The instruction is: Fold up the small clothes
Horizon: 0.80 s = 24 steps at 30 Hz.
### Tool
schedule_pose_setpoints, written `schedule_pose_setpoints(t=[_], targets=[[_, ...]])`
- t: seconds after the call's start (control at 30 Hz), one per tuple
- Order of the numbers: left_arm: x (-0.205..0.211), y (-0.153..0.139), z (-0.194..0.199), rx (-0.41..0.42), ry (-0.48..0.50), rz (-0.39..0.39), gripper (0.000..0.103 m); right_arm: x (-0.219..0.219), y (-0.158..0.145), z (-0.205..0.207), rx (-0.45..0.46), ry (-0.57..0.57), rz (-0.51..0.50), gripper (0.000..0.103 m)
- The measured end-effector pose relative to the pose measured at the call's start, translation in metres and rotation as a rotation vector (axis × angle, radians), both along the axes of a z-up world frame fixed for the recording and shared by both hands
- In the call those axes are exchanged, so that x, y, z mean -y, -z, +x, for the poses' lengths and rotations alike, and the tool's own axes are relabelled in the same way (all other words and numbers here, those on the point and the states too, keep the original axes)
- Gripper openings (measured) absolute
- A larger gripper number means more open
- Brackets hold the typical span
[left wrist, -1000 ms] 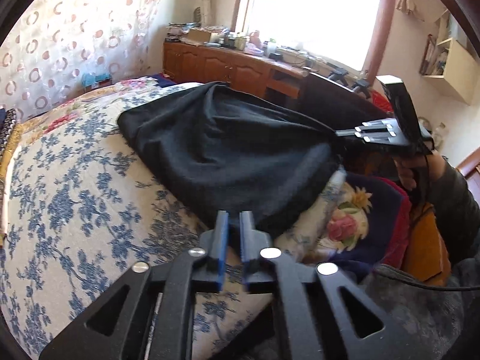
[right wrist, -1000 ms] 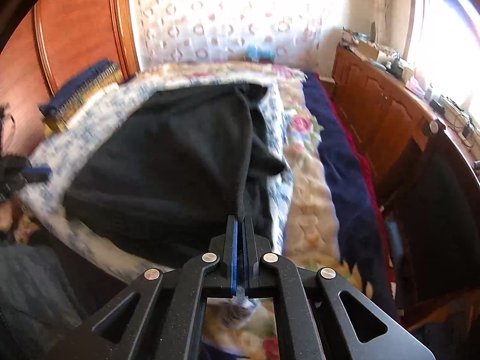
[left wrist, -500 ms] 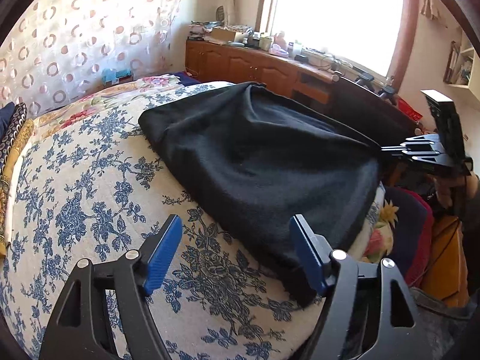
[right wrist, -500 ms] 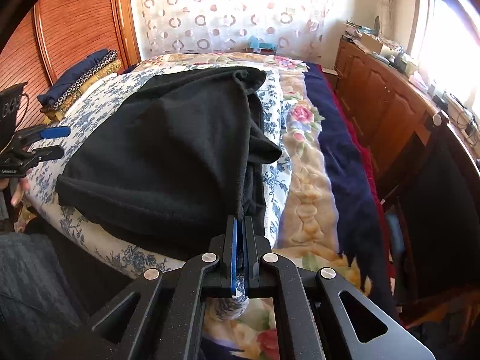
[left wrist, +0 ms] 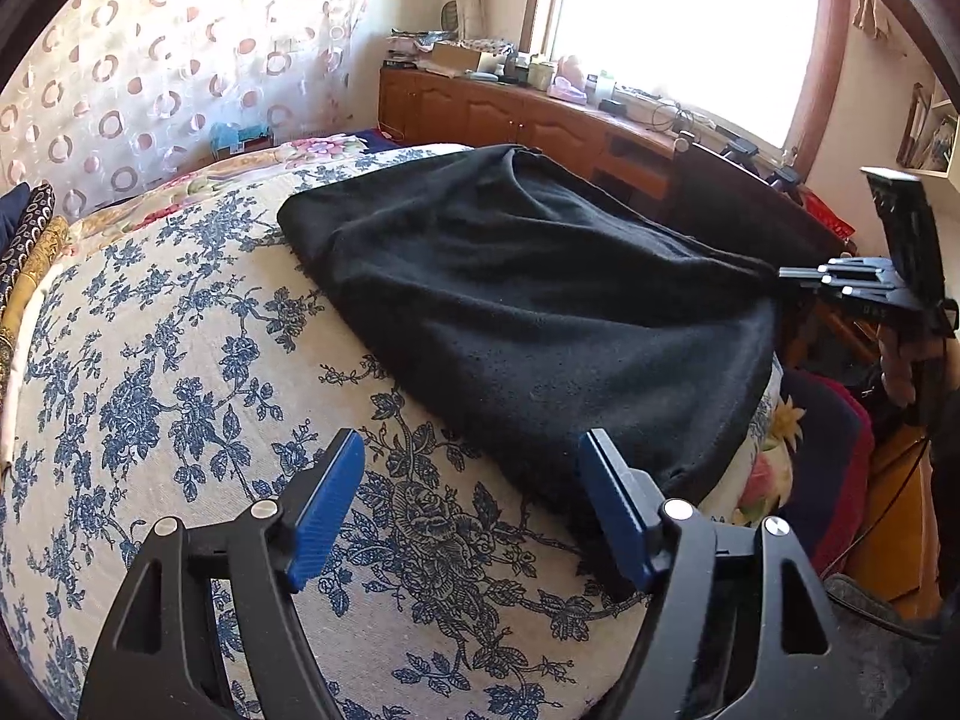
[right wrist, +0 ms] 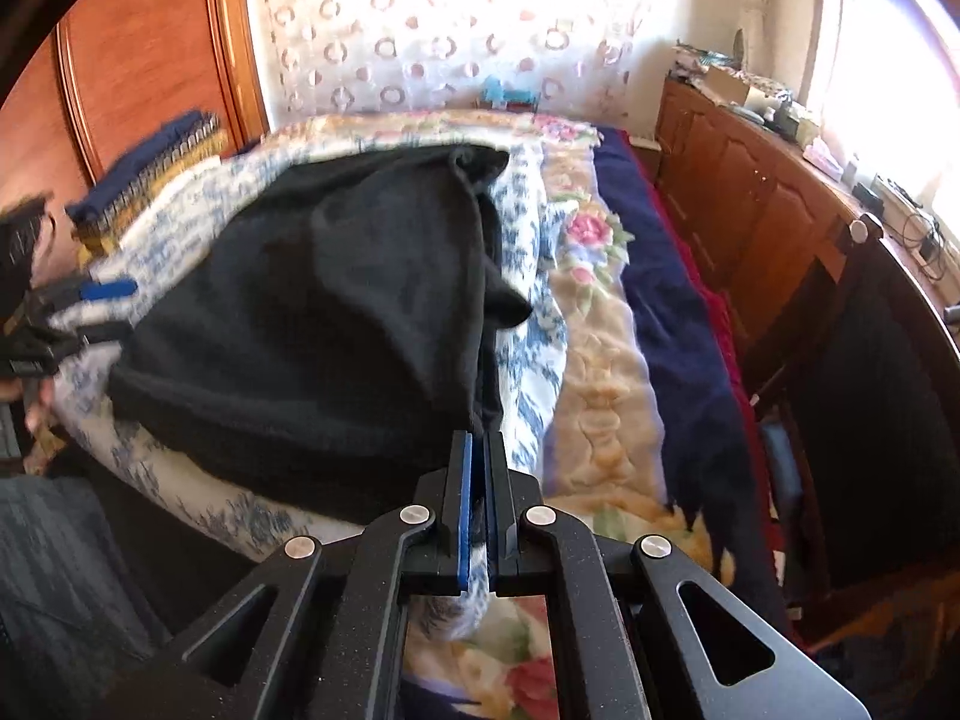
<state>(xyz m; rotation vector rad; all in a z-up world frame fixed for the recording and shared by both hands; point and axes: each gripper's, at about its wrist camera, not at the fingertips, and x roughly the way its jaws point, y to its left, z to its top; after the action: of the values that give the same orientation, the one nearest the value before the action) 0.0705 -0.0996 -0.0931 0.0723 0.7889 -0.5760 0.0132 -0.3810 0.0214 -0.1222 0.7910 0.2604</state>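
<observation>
Bed with the blue floral cover (left wrist: 180, 360) fills most of my left wrist view; a flowered blanket (right wrist: 600, 360) and a dark blue one (right wrist: 678, 324) run along its side in the right wrist view.

Black garment (left wrist: 528, 300) lies spread across frame centre, 1 corner drawn taut toward the right edge.

Wooden cabinet (left wrist: 510, 120) under the bright window, upper centre, top crowded with small clutter. Dark chair back (right wrist: 876, 390) stands just beside the bed, right of frame. Folded cloths stacked (right wrist: 150, 174) upper left by the wooden panel.

Right gripper (right wrist: 478, 450): pads together, clamped on the garment's corner.

Left gripper (left wrist: 474, 504): jaws have just been opening, now apart; garment's near edge lies just beside the right pad (left wrist: 612, 504), not pinched.
</observation>
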Motion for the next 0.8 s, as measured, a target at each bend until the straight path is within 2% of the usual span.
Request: schedule_pose_setpoints(t=[0.07,0.23,0.33,0.37,0.6,0.73,0.8], targets=[[0.001,0.001,0.0,-0.003,0.0,0.001,0.075,0.001,-0.002,-0.003,0.031,0.02,0.021,0.007],[0.005,0.002,0.001,-0.01,0.004,0.008,0.075,-0.007,0.002,-0.01,0.083,0.037,0.019,0.011],[0.005,0.002,0.0,-0.012,0.005,0.008,0.075,-0.011,0.009,-0.011,0.102,0.053,0.061,0.032],[0.005,0.003,0.0,-0.013,0.005,0.006,0.075,-0.012,0.013,-0.011,0.102,0.059,0.074,0.036],[0.01,0.009,-0.005,-0.066,0.062,-0.028,0.074,-0.028,0.03,-0.006,0.103,0.061,0.05,0.038],[0.015,0.014,-0.009,-0.113,0.112,-0.047,0.06,-0.037,0.026,-0.006,0.113,0.022,0.055,0.039],[0.02,0.017,-0.012,-0.136,0.142,-0.052,0.059,-0.041,0.024,-0.006,0.118,0.004,0.063,0.043]])
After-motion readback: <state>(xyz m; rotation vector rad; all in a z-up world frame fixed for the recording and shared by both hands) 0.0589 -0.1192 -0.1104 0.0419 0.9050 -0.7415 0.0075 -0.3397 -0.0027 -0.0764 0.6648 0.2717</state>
